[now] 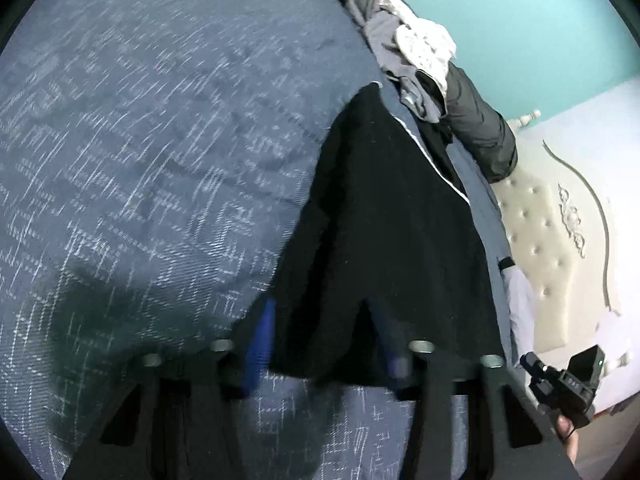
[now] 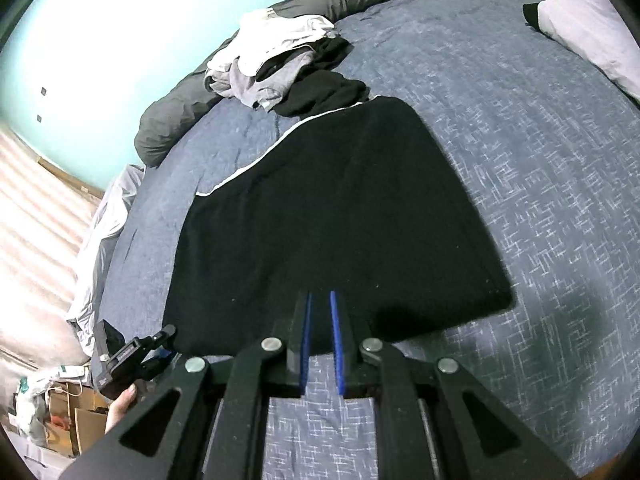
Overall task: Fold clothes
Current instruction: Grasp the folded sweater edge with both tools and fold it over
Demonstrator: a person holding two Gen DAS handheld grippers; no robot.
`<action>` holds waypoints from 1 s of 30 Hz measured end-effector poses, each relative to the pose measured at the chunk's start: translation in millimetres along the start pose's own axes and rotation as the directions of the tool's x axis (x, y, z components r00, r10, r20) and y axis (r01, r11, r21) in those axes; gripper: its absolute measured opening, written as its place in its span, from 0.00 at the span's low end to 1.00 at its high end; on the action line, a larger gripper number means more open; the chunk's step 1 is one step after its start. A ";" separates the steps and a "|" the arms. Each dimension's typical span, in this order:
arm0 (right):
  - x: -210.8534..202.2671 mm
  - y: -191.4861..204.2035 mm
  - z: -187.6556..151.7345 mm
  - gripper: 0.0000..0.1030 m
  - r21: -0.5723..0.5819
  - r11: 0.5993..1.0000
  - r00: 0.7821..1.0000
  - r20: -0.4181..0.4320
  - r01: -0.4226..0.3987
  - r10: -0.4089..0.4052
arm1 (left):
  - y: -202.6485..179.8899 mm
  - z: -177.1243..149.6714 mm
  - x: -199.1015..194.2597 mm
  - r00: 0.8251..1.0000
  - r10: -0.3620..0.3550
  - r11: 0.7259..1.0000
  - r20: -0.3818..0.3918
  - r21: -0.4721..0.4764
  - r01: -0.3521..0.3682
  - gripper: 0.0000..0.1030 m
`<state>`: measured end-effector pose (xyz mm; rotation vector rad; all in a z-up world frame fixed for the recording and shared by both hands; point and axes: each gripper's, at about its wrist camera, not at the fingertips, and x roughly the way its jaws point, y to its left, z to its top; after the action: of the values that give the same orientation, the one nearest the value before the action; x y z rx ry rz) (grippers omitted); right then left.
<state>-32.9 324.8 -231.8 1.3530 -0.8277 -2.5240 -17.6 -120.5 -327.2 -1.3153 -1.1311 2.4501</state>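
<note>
Black garment [image 2: 332, 216] flat mid-bed [image 2: 540, 160], near hem by my tongs. Left gripper [image 1: 324, 344] spread wide, fabric between fingers; right gripper [image 2: 320, 344] nearly closed, empty. Risk: one-sided lift skews fold.

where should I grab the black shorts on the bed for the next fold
Take the black shorts by the near hem, probably at its two corners, coming in low from the bed's near edge. They lie flat, and that straight edge is closest to both grippers, with the clothes pile crowding the far end.
</note>
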 end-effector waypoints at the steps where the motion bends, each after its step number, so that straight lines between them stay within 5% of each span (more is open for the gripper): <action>1: -0.8 -1.3 0.3 0.09 0.000 1.000 1.000 0.001 0.001 -0.001 | -0.8 -0.3 0.0 1.000 -0.012 1.000 0.002 -0.005 0.012 0.24; 6: -3.4 -13.4 0.2 0.09 0.025 0.999 1.000 -0.002 0.020 -0.020 | -23.1 2.4 -7.9 0.999 -0.017 0.998 0.032 0.055 0.016 0.16; 18: -31.5 -53.5 6.5 0.09 0.089 0.996 0.999 0.034 -0.001 -0.002 | -114.6 23.7 -0.5 0.988 -0.139 0.976 0.073 0.178 0.124 0.15; 30: -66.0 -98.2 20.8 0.09 0.119 0.993 0.998 0.063 -0.024 0.017 | -258.0 1.9 68.9 0.969 -0.243 0.892 -0.046 0.381 0.242 0.14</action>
<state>-0.2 440.4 -228.2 1.2984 -1.0143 -2.5496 -116.5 91.5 -198.4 -0.9878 -0.7089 2.3293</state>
